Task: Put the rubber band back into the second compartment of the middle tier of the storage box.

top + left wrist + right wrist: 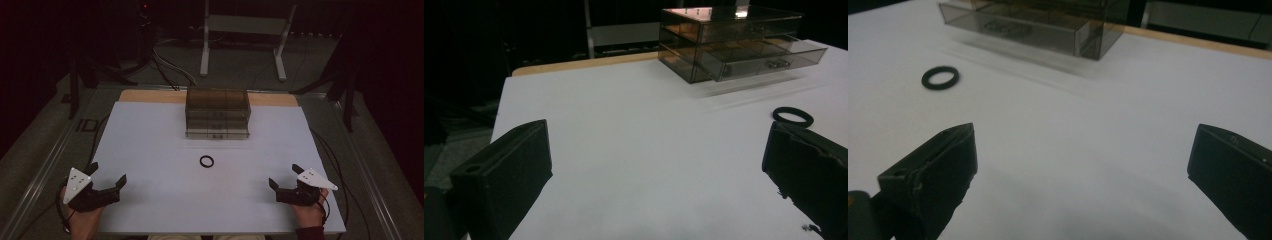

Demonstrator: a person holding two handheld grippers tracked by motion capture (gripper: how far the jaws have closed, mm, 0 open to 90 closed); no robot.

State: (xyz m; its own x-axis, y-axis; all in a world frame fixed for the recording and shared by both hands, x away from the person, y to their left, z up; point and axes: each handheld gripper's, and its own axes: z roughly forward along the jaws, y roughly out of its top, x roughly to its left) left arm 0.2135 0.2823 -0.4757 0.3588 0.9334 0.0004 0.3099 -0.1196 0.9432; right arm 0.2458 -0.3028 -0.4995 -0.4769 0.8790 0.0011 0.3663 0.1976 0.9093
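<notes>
A small black ring [207, 161] lies flat on the white table [150, 145], a little in front of a smoky clear drawer box [217, 113]. The box's bottom drawer [769, 59] stands pulled partly out. My left gripper [107, 173] rests near the front left corner, open, nothing between its jaws; the ring [792, 116] lies ahead to its right. My right gripper [285, 175] sits near the front right, also open and holding nothing, with the ring [940, 78] ahead to its left and the drawer box [1048, 22] beyond.
A bare wooden strip [150, 95] runs along the table's far edge behind the box. Beyond it a white metal stand [240, 30] and cables [170, 70] lie on the dark floor. Black posts [75, 80] stand at the far corners.
</notes>
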